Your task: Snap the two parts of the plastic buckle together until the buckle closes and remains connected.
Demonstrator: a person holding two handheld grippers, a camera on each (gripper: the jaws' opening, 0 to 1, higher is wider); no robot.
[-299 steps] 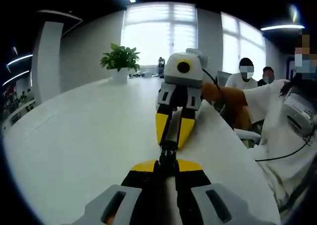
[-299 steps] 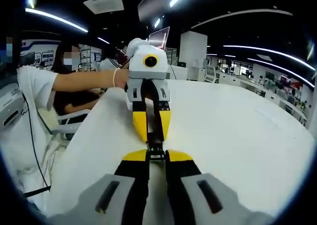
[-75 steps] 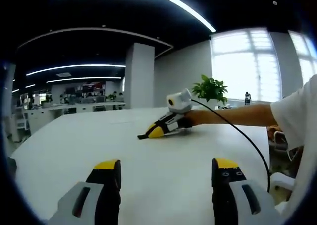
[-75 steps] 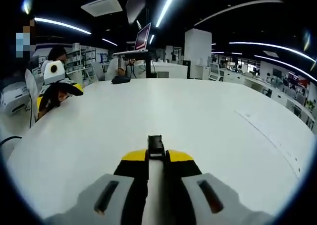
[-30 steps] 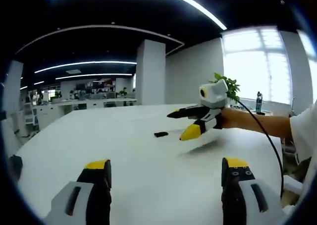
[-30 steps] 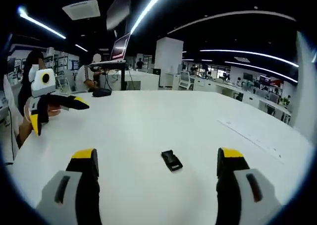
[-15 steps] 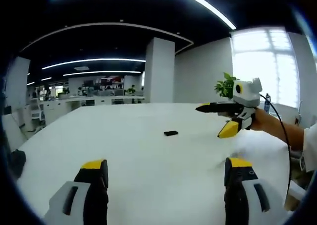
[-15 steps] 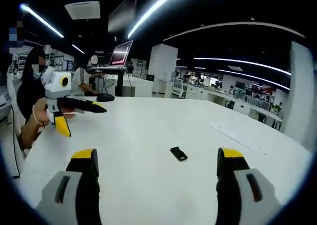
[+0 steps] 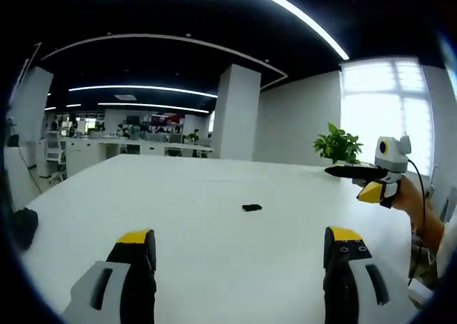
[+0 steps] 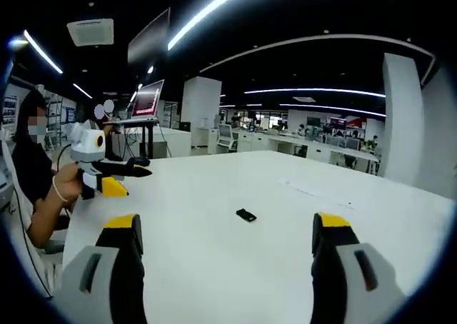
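A small black plastic buckle (image 9: 250, 208) lies flat on a broad white table (image 9: 200, 252), and everything else is placed in relation to it. In the left gripper view, the left gripper (image 9: 239, 256) is held low and well short of the buckle, its two yellow-tipped jaws spread wide with nothing between them. Off to the right of the buckle, well apart from it and raised above the tabletop, the right gripper (image 9: 365, 181) is carried in a person's hand, its jaws parted and empty. Behind that gripper stands a green potted plant (image 9: 338, 144) before a bright window. In the right gripper view, the buckle (image 10: 246, 215) sits alone ahead of the wide-spread, empty jaws of the right gripper (image 10: 227, 243), and the left gripper (image 10: 127, 180) hangs well to the buckle's left, held in a hand (image 10: 70, 180) near the table's edge.
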